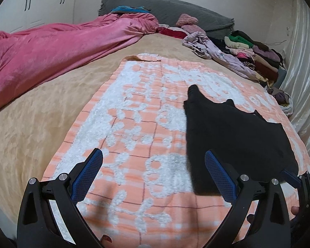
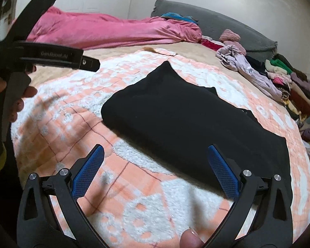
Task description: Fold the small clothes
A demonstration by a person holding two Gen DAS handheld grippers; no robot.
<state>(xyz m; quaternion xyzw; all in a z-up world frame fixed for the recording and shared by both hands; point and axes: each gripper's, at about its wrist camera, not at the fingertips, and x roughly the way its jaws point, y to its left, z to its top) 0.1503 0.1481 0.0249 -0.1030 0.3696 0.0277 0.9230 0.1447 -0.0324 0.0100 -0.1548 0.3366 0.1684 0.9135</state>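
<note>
- beige bed fills the room, with a pink duvet along its far side.
- on it lies an orange and white blanket.
- black garment lies flat on this blanket, partly folded.
- left gripper is wide open and holds nothing.
- right gripper is also wide open and empty, just above the garment's near edge.

garment on blanket | clothes pile behind-right (by the wall) | duvet behind-left
</note>
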